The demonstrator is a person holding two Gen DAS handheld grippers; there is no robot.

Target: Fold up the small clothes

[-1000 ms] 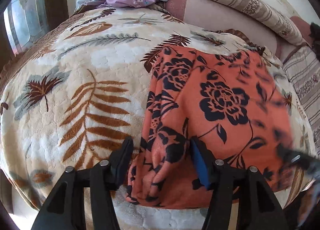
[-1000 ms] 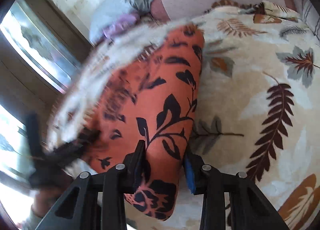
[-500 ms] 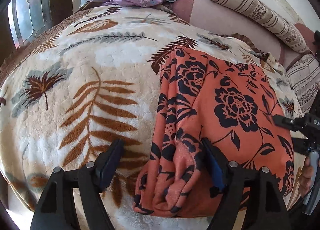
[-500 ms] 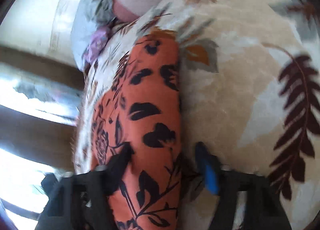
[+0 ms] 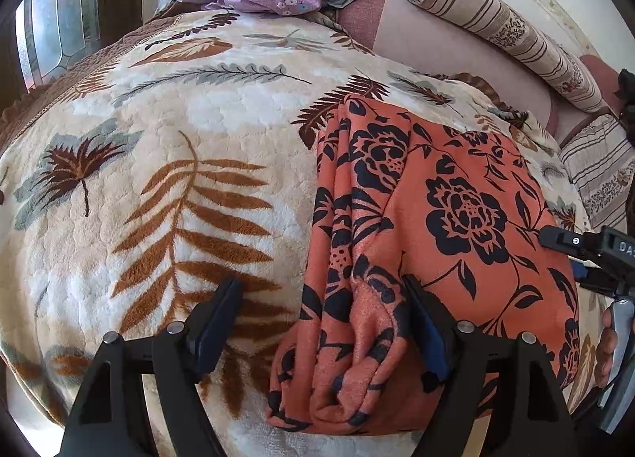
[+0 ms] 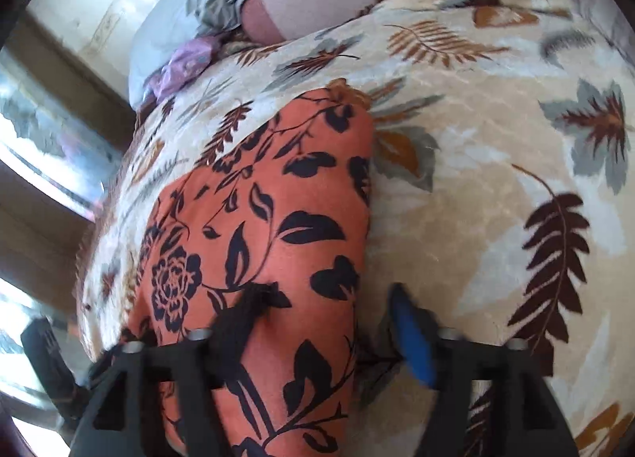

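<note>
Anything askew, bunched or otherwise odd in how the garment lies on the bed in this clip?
Yes: the orange garment with black flowers lies mostly flat on the leaf-print fleece blanket, but its left edge is bunched into ridged folds, thickest between the open left claw. The right claw, also open, straddles the smoother right edge.

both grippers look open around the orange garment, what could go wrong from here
1. The near edge of the orange floral garment shows loose bunched layers; with the left gripper open, they may slump apart.
2. The right gripper straddles the garment's side edge; closing there could also pinch the plush leaf blanket beneath.
3. The right view is motion-blurred; a fast move might drag the fold askew.
</note>
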